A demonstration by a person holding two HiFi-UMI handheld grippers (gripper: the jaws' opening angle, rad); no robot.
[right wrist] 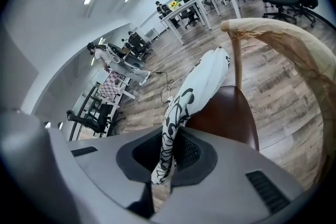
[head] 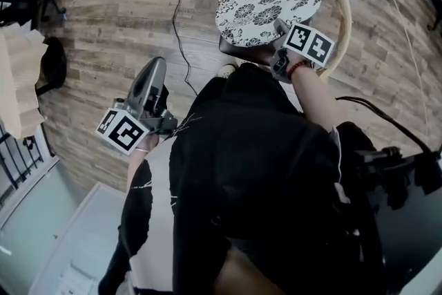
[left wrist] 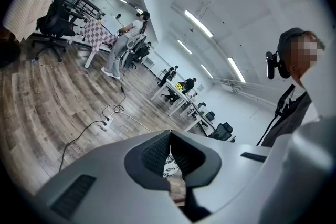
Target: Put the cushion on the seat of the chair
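Right gripper view gives me the clearest read. The right gripper (right wrist: 168,153) is clamped on the rim of the cushion (right wrist: 206,78). Its black-and-white patterned cloth runs up edge-on from between the pads and leans over the dark brown seat (right wrist: 233,113) of the chair (right wrist: 237,57). The curved wooden backrest (right wrist: 286,42) arcs round on the right and far side.

From the head view the round cushion covers most of the seat, with only a dark sliver showing at its near left. I cannot tell whether the cushion already lies flat or hangs just above the seat.

I judge this to be the set-down step, close to its end. Next I would lower the held near edge until the cushion lies level, check that it sits centred inside the backrest, then part the jaws and draw straight back without dragging the cloth.

My right arm reaches out far ahead of the body. Its gripper is tipped well down toward the seat, marker cube (head: 309,45) facing up.

The left gripper (left wrist: 169,136) sits near and to the left, well apart from the chair, over the wooden floor (head: 103,24). It points only a little below level, its jaws pressed together on nothing. A cable (head: 181,24) trails across the floor between it and the chair.
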